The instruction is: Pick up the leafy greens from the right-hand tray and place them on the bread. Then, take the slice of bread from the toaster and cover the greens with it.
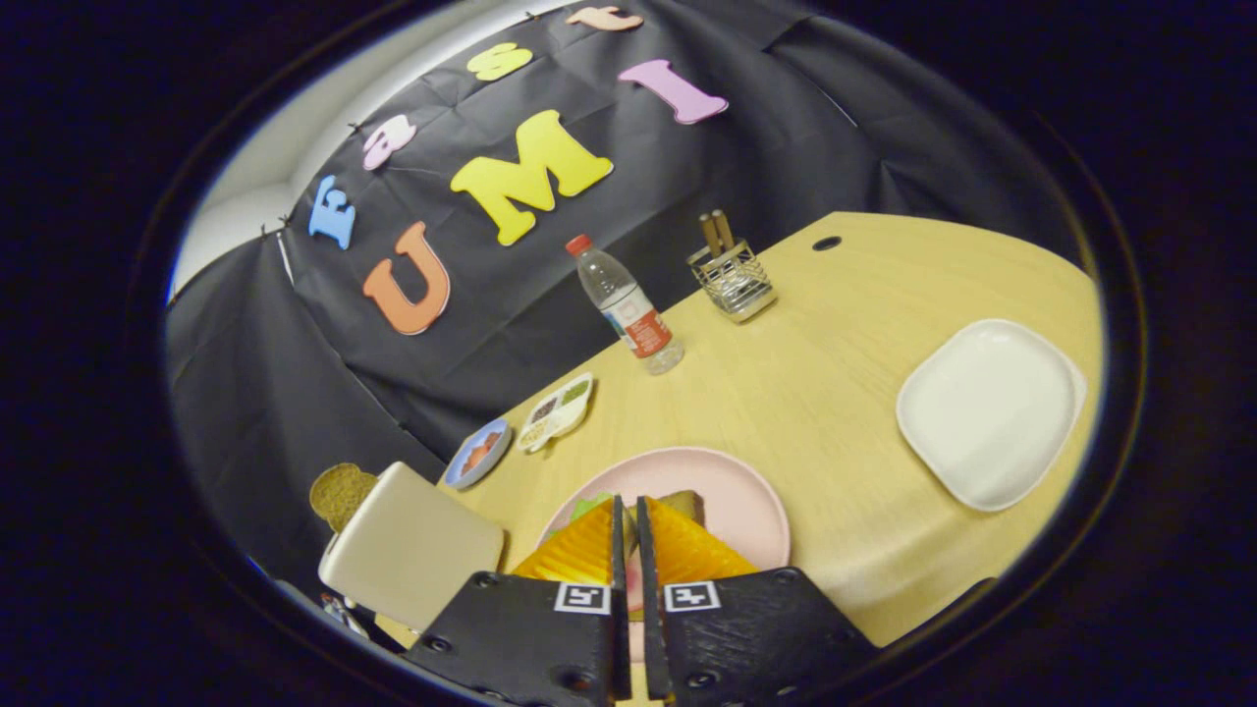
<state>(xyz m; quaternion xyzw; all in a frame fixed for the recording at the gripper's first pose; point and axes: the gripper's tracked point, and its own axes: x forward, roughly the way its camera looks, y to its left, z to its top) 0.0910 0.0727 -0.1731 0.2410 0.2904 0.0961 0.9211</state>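
My gripper (628, 511) hangs over the pink plate (737, 491), its fingers drawn together to a thin slit. The leafy greens (589, 507) peek out beside the left fingertip and seem pinched between the fingers. A brown slice of bread (684, 506) lies on the plate just beyond the right fingertip, mostly hidden by the fingers. Left of the fingers stands the cream toaster (412, 550), with a second brown slice (341, 494) sticking out of its far end. The white right-hand tray (987, 412) lies bare on the wooden table.
Beyond the plate are a small blue dish (478, 454) and a white divided dish (557, 412). Further back stand a water bottle (628, 304) and a wire utensil holder (735, 277). The table ends at the black cloth wall.
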